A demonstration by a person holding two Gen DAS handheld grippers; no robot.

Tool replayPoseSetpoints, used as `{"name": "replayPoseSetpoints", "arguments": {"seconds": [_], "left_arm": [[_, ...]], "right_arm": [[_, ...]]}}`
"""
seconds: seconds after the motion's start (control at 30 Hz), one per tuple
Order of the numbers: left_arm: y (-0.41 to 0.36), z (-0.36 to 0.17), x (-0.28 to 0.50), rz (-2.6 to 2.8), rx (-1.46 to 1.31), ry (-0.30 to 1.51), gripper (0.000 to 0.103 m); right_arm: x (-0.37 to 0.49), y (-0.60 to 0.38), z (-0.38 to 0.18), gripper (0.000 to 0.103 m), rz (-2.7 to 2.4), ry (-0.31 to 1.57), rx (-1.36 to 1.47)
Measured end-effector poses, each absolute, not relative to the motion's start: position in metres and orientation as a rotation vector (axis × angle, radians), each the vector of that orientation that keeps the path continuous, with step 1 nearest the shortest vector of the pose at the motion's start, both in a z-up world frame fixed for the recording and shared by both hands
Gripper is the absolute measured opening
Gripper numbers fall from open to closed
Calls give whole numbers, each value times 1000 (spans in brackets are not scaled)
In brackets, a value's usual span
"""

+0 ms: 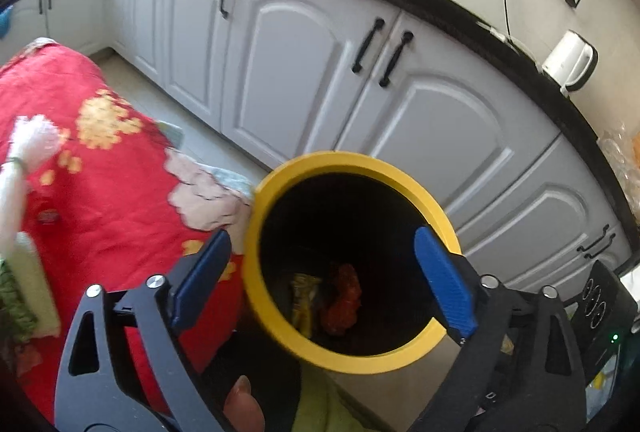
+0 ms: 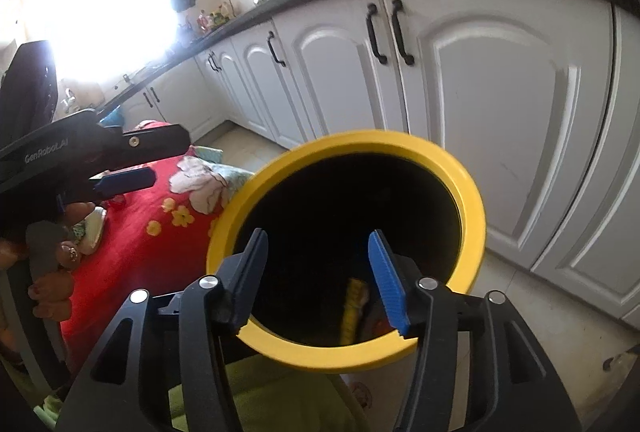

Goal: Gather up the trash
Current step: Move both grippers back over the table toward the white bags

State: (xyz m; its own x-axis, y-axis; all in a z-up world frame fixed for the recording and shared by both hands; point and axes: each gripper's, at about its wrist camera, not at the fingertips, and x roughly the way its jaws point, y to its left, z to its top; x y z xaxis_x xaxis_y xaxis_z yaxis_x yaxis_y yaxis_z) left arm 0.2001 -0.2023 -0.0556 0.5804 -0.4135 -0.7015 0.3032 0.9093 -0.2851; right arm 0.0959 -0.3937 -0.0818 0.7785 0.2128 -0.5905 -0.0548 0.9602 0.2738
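While the white cabinets (image 1: 312,72) and the red floral cloth (image 1: 100,192) on the tabletop fill the background, the yellow-rimmed bin (image 1: 348,168) sits just below both my sets of fingers, dark inside. My left fingers (image 1: 324,276) are spread wide and empty over its mouth, my right fingers (image 2: 320,280) parted about halfway with nothing between them. At the bottom lie a yellow wrapper (image 1: 304,296) and a crumpled red wrapper (image 1: 344,300); such trash looks light, soft and crinkly, slippery on flat faces, so I'd pinch a crumpled fold or edge.
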Motion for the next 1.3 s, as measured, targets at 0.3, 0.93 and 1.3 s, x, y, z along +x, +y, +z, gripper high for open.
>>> {"name": "replayPoseSetpoints", "arguments": {"seconds": [0.3,0.93,1.3], "left_arm": [[-155,-25,175,-338,-160,763,92],[-65,7,139,-187,-214,647,92],[-23,9,129,-118,-258,629,92]], "right_arm": [[89,-370,-58,65,200,604,215],[83,-302,-21,77,330,546,137],[88,-267,-5,81,377,519,101]]}}
